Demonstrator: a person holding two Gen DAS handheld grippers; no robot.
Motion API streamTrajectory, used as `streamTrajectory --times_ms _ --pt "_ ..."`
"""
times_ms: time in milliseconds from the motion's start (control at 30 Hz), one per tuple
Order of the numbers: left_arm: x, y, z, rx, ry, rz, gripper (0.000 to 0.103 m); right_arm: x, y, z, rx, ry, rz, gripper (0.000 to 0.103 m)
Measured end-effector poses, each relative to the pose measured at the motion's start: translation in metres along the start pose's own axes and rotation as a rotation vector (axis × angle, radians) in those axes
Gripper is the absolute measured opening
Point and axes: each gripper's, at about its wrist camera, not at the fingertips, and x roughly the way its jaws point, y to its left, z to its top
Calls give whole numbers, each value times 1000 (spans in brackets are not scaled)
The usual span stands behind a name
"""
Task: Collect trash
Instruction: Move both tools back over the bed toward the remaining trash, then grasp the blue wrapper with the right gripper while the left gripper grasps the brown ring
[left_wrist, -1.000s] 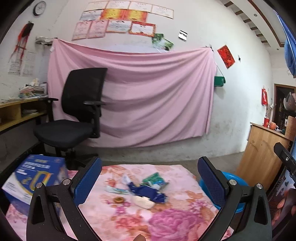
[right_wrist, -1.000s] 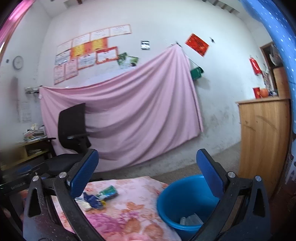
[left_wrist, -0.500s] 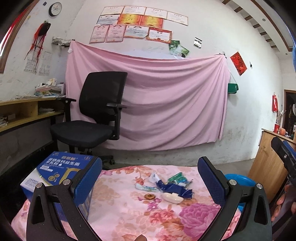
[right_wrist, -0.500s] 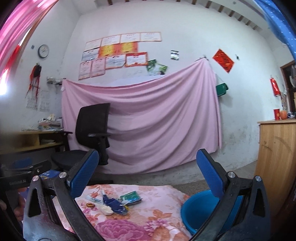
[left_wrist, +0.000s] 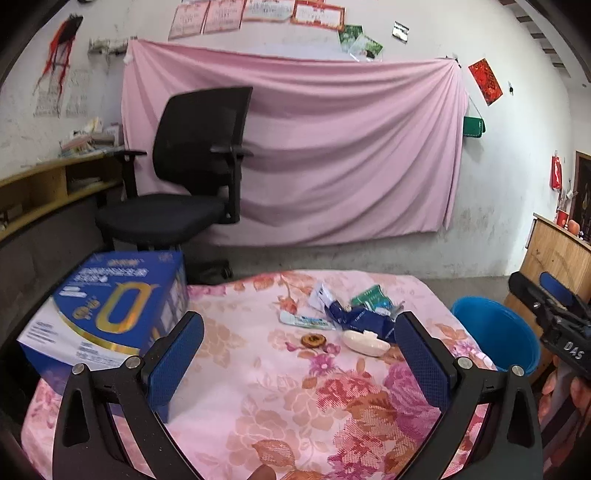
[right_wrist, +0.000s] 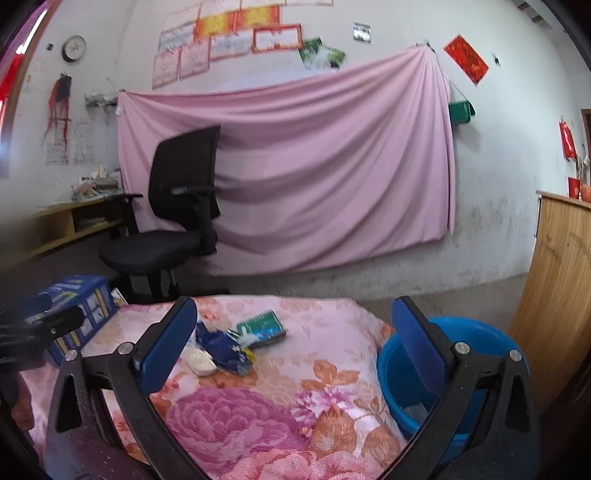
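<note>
I had both tools up over the near edge of the flowered cloth (left_wrist: 280, 413), and neither was carrying anything. The left gripper (left_wrist: 299, 354) had its blue pads spread wide, and the right gripper (right_wrist: 295, 343) stood just as wide, with only cloth and litter showing between the jaws.

I judged this to be the approach step, before any pick. The trash sat in a loose cluster toward the middle of the cloth: a pale oval piece (left_wrist: 365, 343) nearest me, a small round brown thing (left_wrist: 313, 340) just beside it, a crumpled dark-blue wrapper (left_wrist: 364, 320) touching the oval piece, and a green packet (left_wrist: 373, 297) behind that. A flat printed strip (left_wrist: 306, 322) lay at the wrapper's left. The blue bucket (right_wrist: 476, 336) stood off the right edge of the cloth, beside the wooden cabinet (something pale already lay in its bottom, too blurred to name).

The next move, as I read it, called for lowering one tool onto the nearest piece and closing on it alone, since the pieces overlapped.

Farther left sat the blue carton (left_wrist: 110, 310), and beyond it the black office chair (left_wrist: 192, 177).

Compared with half a second earlier, both cameras had tipped downward: more cloth filled each view, the bucket showed fuller in the right one, and the cluster sat closer.
</note>
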Motion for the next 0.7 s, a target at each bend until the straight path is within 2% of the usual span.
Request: streamTrajectory --times_ms 233,300,367,433,533,633,700 --pt "30 -1 0 19 115 2 100 33 -5 -7 30 126 60 103" --pt "41 1 -2 15 157 -8 91 44 -6 -9 36 175 78 103" --pt "56 4 -4 -3 219 -32 70 55 -5 -9 37 220 92 103" --pt "68 8 -7 -31 273 -48 64 67 -4 -12 37 276 102 103" --pt "84 12 -11 -60 337 -60 56 83 -2 -16 37 347 140 94" --pt "98 15 -13 -73 390 -72 54 93 5 -18 27 391 179 90" --pt "108 15 -13 -69 418 -95 49 103 12 -20 13 427 205 88"
